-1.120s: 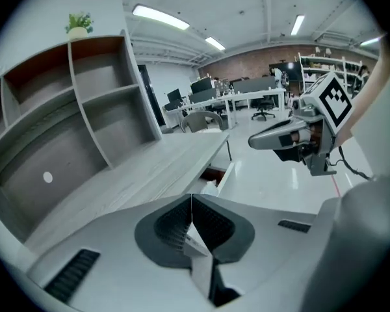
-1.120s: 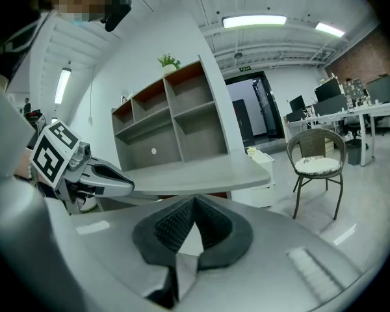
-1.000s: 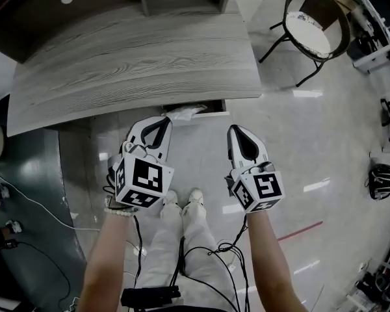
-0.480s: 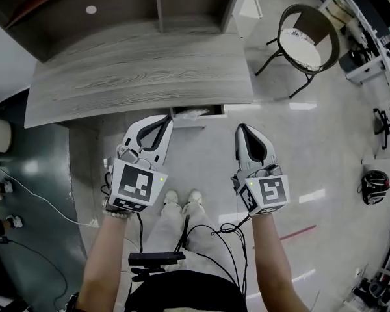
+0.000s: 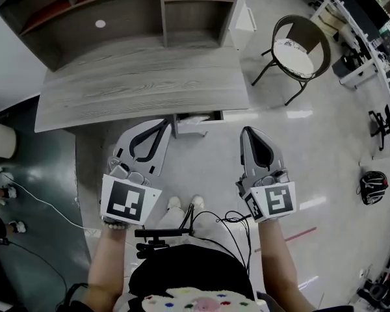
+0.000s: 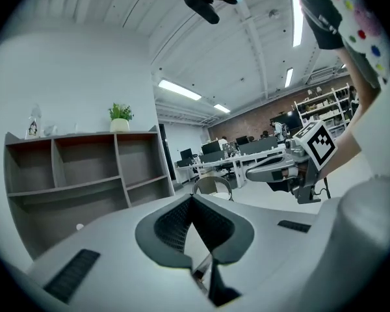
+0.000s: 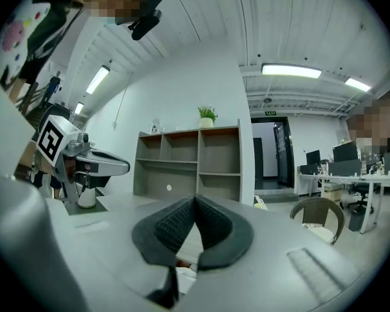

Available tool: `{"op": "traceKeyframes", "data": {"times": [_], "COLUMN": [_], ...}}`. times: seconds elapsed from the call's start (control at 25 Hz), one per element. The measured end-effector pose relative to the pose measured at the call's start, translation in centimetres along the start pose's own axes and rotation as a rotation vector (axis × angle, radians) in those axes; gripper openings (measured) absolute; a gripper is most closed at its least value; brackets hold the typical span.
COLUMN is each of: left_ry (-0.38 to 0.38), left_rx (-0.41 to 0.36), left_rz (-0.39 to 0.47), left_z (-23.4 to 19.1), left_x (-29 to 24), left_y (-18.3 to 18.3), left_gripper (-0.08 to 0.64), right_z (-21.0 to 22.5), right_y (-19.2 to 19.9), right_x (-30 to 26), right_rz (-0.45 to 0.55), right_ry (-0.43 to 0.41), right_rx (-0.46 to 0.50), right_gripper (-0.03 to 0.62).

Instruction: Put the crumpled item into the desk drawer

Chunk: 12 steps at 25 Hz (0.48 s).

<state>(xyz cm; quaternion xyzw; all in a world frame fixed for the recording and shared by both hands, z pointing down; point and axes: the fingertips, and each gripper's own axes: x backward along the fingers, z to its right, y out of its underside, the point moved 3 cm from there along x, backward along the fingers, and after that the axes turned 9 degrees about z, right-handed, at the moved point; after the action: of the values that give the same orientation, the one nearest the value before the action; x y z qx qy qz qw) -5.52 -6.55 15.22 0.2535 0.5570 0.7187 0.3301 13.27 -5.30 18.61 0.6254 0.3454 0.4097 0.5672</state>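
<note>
The crumpled white item (image 5: pixel 194 118) is seen lying in the open drawer (image 5: pixel 199 129), just ahead of the left tool (image 5: pixel 164 123); it and the right tool (image 5: pixel 249 132) are held shut and empty, so placing is judged done, with closing possibly left

Head view: my head camera looks steeply down from high above the desk (image 5: pixel 143 83). The shelf unit (image 5: pixel 117 12) is at frame top, the chair (image 5: pixel 302 44) upper right, and my left gripper (image 5: pixel 164 125) and right gripper (image 5: pixel 248 134) below centre.

Gripper views: each camera sits close behind its own jaws, facing level across the room.

All three views share the shelf unit and chair; each gripper view catches the other gripper at its edge.
</note>
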Motion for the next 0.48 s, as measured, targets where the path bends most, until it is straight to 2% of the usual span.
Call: {"op": "traceKeyframes", "data": {"times": [0.32, 0.48], "left_ry": [0.005, -0.047], "left_rx": [-0.058, 0.0], "left_rz": [0.049, 0.087], "left_z": [0.0, -0.3], "left_x": [0.7, 1.4], "left_y": [-1.9, -1.7], "left_gripper": [0.006, 0.006], "right_z": [0.1, -0.1], "right_y": [-2.2, -2.5], "right_x": [0.0, -0.1], "right_rz": [0.059, 0.071], "right_ry": [-0.017, -0.04], "right_rx": [0.034, 0.058], "right_gripper": [0.009, 0.009]}}
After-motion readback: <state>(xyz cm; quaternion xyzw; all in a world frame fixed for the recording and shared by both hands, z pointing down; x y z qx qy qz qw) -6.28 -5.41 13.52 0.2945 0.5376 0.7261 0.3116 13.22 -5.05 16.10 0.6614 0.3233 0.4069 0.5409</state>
